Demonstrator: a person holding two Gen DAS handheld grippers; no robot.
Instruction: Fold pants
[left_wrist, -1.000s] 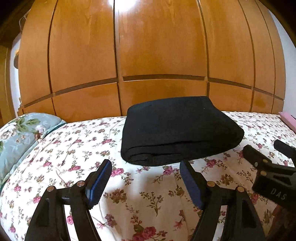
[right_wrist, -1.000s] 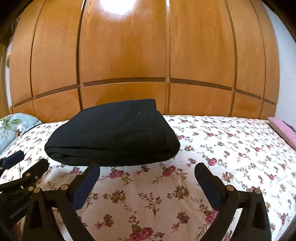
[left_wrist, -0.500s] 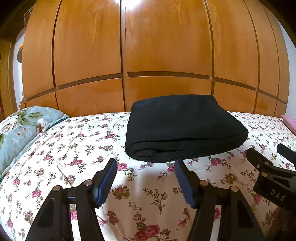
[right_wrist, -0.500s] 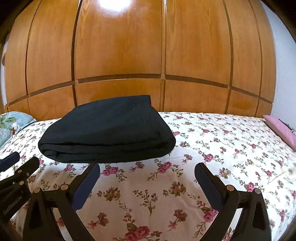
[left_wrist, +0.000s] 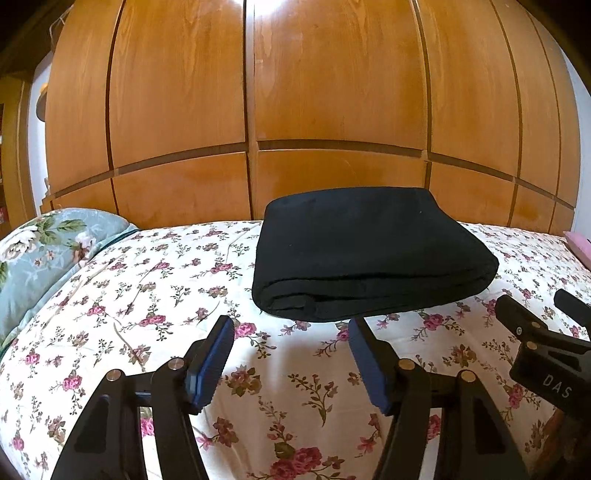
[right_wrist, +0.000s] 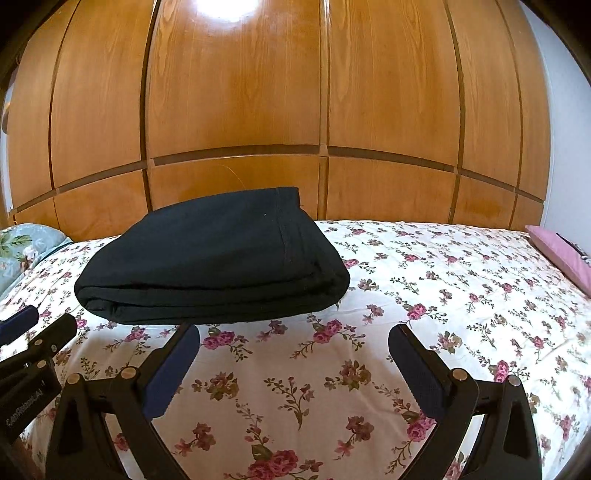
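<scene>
The black pants (left_wrist: 369, 251) lie folded into a thick flat rectangle on the floral bedspread (left_wrist: 147, 295), with the stacked fold edges facing me. They also show in the right wrist view (right_wrist: 214, 266). My left gripper (left_wrist: 291, 332) is open and empty, just short of the bundle's near edge. My right gripper (right_wrist: 293, 341) is open and empty, in front of the bundle's right end. The right gripper's body shows at the right edge of the left wrist view (left_wrist: 543, 354). The left gripper's body shows at the left edge of the right wrist view (right_wrist: 33, 347).
A wooden wardrobe (left_wrist: 332, 110) runs along the far side of the bed. A teal floral pillow (left_wrist: 40, 251) lies at the left end. A pink cushion (right_wrist: 561, 258) lies at the right end. Bare bedspread (right_wrist: 461, 295) stretches right of the pants.
Both grippers have tilted up and drawn back slightly from the pants. The left gripper's jaws have narrowed a little. The pants have not moved.
</scene>
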